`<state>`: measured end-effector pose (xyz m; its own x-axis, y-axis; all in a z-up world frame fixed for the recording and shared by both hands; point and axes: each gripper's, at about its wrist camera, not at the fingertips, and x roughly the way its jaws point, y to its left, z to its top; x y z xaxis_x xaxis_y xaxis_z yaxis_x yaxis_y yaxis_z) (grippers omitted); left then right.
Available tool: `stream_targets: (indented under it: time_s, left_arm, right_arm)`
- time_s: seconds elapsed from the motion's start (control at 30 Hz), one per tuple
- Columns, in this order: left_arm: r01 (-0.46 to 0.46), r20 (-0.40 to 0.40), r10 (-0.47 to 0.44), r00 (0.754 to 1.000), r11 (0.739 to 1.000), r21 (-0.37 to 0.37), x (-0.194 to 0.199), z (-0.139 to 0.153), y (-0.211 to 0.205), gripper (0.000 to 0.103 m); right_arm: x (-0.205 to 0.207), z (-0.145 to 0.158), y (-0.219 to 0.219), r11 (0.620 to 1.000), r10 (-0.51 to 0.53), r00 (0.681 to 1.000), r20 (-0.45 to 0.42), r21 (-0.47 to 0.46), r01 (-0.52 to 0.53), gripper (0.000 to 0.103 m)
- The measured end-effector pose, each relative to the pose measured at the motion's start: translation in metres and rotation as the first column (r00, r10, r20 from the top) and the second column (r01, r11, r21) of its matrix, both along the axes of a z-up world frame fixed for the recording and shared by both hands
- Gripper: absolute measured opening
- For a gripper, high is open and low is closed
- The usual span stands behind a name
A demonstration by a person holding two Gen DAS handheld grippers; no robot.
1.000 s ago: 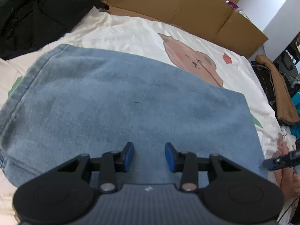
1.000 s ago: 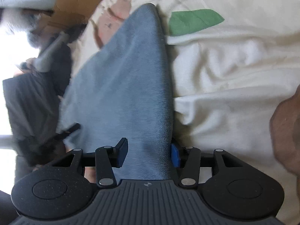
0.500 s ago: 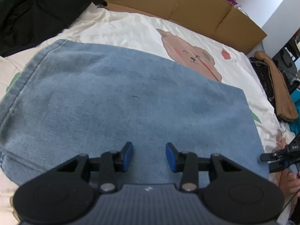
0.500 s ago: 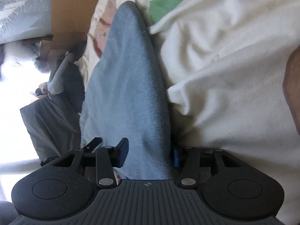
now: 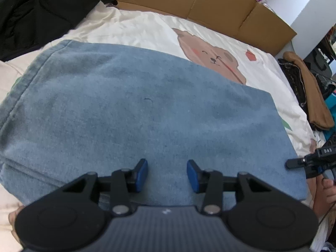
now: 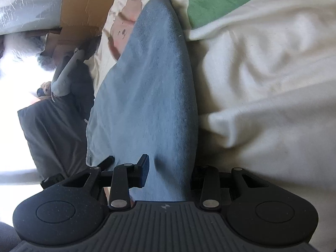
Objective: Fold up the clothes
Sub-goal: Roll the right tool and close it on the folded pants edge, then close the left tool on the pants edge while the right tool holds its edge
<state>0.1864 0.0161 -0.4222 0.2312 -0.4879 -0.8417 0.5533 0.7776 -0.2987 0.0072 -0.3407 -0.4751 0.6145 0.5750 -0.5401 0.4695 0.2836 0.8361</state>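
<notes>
A folded blue denim garment point(image 5: 147, 109) lies flat on the bed's cream sheet point(image 5: 134, 27). My left gripper point(image 5: 167, 173) hovers over its near edge, open, with nothing between the fingers. In the right wrist view the denim point(image 6: 155, 88) runs straight away from me. My right gripper point(image 6: 169, 174) is open and straddles the denim's thick folded edge. The left finger point(image 6: 143, 173) touches the cloth, and the right finger is hidden behind it. The left wrist view shows the right gripper point(image 5: 304, 163) at the denim's right corner.
Cardboard boxes point(image 5: 210, 6) line the far side of the bed. Black clothes point(image 5: 42, 10) are piled at the far left, and a brown garment point(image 5: 310, 96) hangs at the right edge. The sheet carries a bear print point(image 5: 210, 52). A person's hand point(image 5: 325, 191) holds the right gripper.
The left gripper drifted slightly while staying open. The right gripper's fingers have narrowed a little around the denim edge, and its view swung slightly.
</notes>
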Motion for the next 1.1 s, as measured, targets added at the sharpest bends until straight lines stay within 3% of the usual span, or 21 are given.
stream_targets:
  time_s: [0.17,0.27,0.53,0.6,0.8,1.1]
  left_arm:
    - [-0.033,0.003,0.033,0.999,0.999,-0.020,-0.005,-0.002,0.002,0.050]
    - [-0.040,0.007,0.040,0.999,0.999,-0.022,-0.008,-0.002,0.001,0.052]
    - [-0.041,0.008,0.041,0.999,0.999,-0.025,-0.008,-0.002,0.001,0.053]
    - [-0.040,0.007,0.040,0.999,0.999,-0.024,-0.008,-0.002,0.001,0.053]
    - [-0.042,0.006,0.043,0.999,0.999,-0.026,-0.009,0.000,0.001,0.053]
    - [-0.069,-0.002,0.069,0.998,0.996,-0.054,-0.016,0.005,0.006,0.053]
  right_arm:
    - [0.006,-0.004,0.001,1.000,0.003,1.000,-0.026,-0.008,-0.003,0.033]
    - [0.010,-0.001,0.005,0.999,0.036,0.999,-0.032,-0.036,-0.037,0.025]
    - [0.019,0.009,0.014,0.991,0.075,0.996,-0.040,-0.108,-0.079,0.023]
    - [0.017,0.015,0.016,0.986,0.090,0.995,-0.032,-0.135,-0.094,0.014]
    - [0.018,0.046,0.012,0.973,0.147,0.989,0.003,-0.182,-0.144,0.007]
    - [0.037,0.093,0.012,0.938,0.266,0.964,0.031,-0.241,-0.251,0.005]
